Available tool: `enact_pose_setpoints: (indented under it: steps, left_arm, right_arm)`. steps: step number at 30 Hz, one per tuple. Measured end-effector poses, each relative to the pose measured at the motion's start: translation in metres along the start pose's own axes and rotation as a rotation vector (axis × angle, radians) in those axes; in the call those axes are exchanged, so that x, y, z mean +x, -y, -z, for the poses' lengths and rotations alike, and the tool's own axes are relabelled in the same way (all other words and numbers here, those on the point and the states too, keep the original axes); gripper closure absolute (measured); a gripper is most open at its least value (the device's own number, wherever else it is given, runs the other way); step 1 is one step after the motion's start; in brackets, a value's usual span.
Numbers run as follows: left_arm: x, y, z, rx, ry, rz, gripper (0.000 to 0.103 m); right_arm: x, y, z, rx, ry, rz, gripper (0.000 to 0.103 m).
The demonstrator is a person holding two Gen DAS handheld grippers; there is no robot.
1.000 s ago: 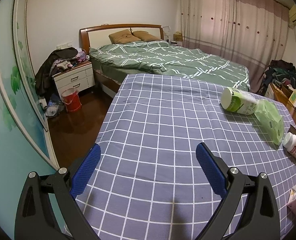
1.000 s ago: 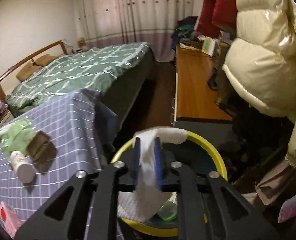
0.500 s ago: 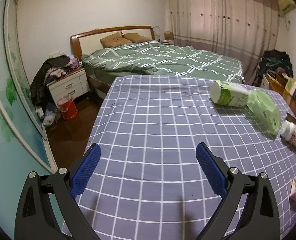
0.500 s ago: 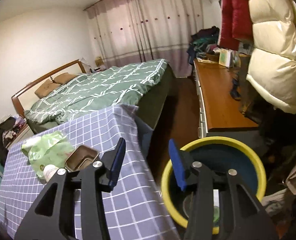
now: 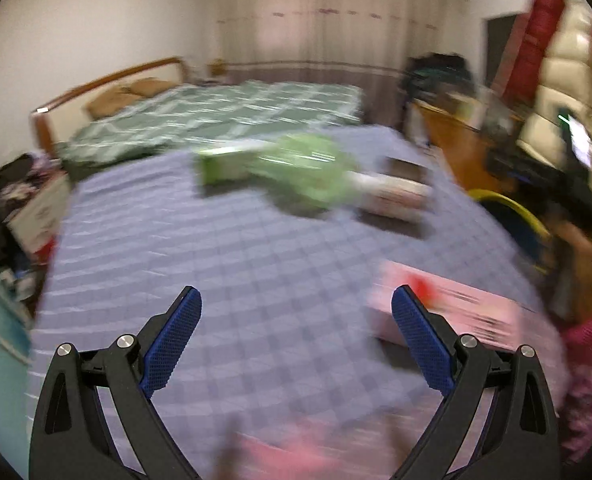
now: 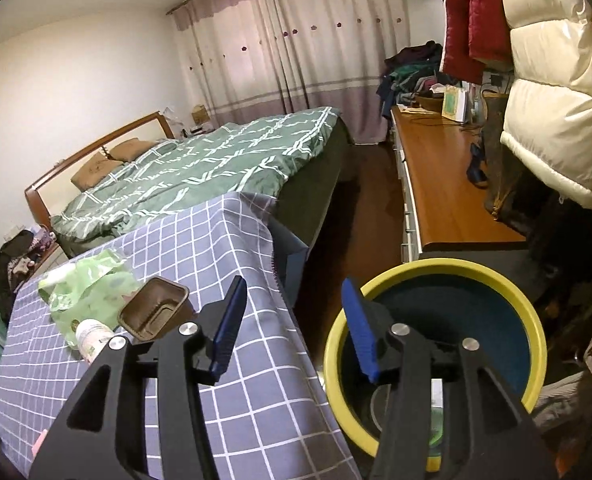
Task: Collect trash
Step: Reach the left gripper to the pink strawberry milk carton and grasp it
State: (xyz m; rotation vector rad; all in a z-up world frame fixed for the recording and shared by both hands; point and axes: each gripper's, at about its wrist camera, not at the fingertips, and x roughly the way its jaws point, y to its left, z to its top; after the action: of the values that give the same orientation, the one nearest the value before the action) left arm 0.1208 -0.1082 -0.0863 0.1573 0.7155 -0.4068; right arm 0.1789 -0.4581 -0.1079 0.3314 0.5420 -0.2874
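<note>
My right gripper [image 6: 294, 300] hangs between the table edge and the yellow-rimmed bin [image 6: 531, 320]; its jaws are opening with nothing between them. On the checked tablecloth [image 6: 200, 248] lie a crumpled green bag [image 6: 92, 284], a brown plastic tray [image 6: 156, 312] and a white bottle [image 6: 92, 338]. My left gripper [image 5: 296, 312] is open and empty above the cloth [image 5: 216, 272]. This view is blurred: a pink box [image 5: 455, 312] sits just past its right finger, with a green-and-white canister [image 5: 232, 164], the green bag [image 5: 307, 172] and the bottle [image 5: 391, 196] farther back.
A bed with a green quilt [image 6: 200, 168] stands behind the table. A long wooden counter [image 6: 443, 184] runs along the right, with a cream puffer jacket [image 6: 555, 92] hanging over it. Dark floor [image 6: 359, 220] lies between bed, counter and bin.
My right gripper let go of the white tissue over the bin and opened; the tissue is gone from its jaws. The left gripper swung right across the table, bringing the pink box close.
</note>
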Motion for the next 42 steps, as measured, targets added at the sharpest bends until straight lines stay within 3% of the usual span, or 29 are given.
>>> enact_pose_setpoints:
  steps: [4, 8, 11, 16, 24, 27, 32, 38, 42]
  left_arm:
    - [0.002, 0.056, 0.016, 0.045, -0.06, 0.093, 0.008]
    - [0.017, 0.088, 0.026, 0.068, -0.116, 0.096, 0.008]
    - [0.027, 0.091, 0.031, 0.053, -0.147, 0.082, 0.008]
    - [0.024, 0.054, 0.03, -0.024, -0.149, 0.028, 0.008]
    - [0.025, -0.049, 0.026, -0.193, -0.151, -0.185, 0.008]
    - [0.017, -0.061, 0.02, -0.263, -0.126, -0.101, 0.008]
    - [0.029, -0.037, -0.002, -0.192, -0.114, -0.03, 0.008]
    - [0.078, -0.02, -0.023, -0.141, -0.194, -0.06, 0.009]
    - [0.109, -0.022, -0.027, -0.153, -0.25, -0.087, 0.027]
  right_arm:
    - [0.0, -0.001, 0.001, -0.002, -0.003, -0.034, 0.055]
    - [0.001, -0.003, 0.002, -0.005, -0.014, -0.066, 0.053]
    - [0.001, -0.004, 0.002, -0.006, -0.019, -0.076, 0.052]
    - [0.002, -0.005, 0.003, -0.003, -0.026, -0.089, 0.051]
    - [0.003, -0.008, 0.002, -0.016, -0.036, -0.083, 0.051]
    - [0.005, -0.009, 0.003, -0.02, -0.041, -0.077, 0.051]
    - [0.007, -0.011, 0.004, -0.03, -0.047, -0.07, 0.05]
    - [0.009, -0.013, 0.004, -0.041, -0.057, -0.077, 0.05]
    - [0.008, -0.012, 0.004, -0.039, -0.058, -0.085, 0.049]
